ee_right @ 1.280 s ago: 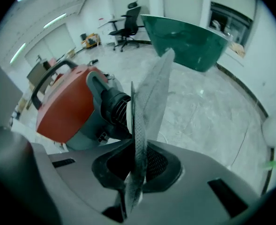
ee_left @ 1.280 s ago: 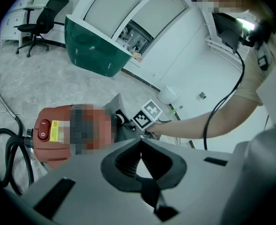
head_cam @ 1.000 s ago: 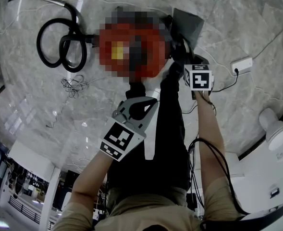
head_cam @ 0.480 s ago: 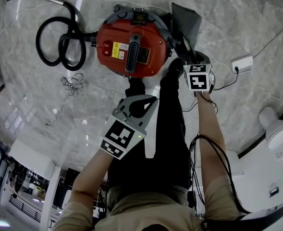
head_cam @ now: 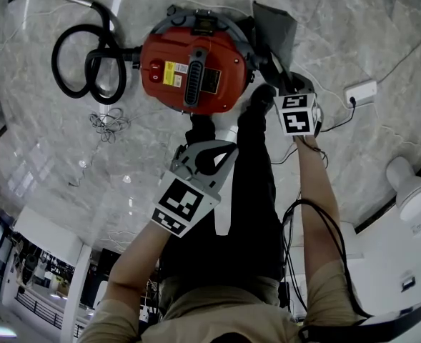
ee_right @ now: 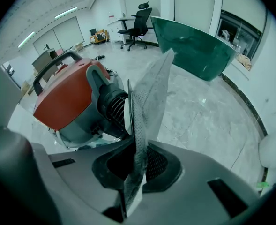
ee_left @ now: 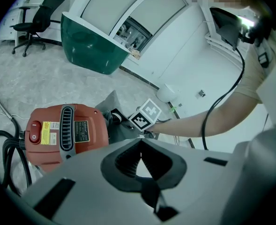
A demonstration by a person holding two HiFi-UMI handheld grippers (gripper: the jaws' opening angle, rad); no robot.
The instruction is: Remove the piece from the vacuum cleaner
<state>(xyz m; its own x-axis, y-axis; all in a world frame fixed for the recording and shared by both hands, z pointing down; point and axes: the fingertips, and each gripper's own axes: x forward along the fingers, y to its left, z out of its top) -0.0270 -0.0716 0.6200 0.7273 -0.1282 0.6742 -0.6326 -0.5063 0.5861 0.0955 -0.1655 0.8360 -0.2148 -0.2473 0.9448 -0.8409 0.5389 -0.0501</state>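
Clamped on the near edge of the grey filter bag (ee_right: 149, 93) with the right gripper (ee_right: 135, 161). Runs lengthwise straight ahead from the jaws, collar beside the ribbed port (ee_right: 112, 108) of the red vacuum cleaner (ee_right: 63, 97), just left. Likely needs a pull rightward, off the machine. Holds nothing in the left gripper (ee_left: 140, 139), shut, farther back.

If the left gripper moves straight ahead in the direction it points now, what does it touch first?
Most likely the right gripper, whose marker cube shows right beyond the shut tips of the left gripper, beside the vacuum. Depth is unclear, so it might pass beside it instead.
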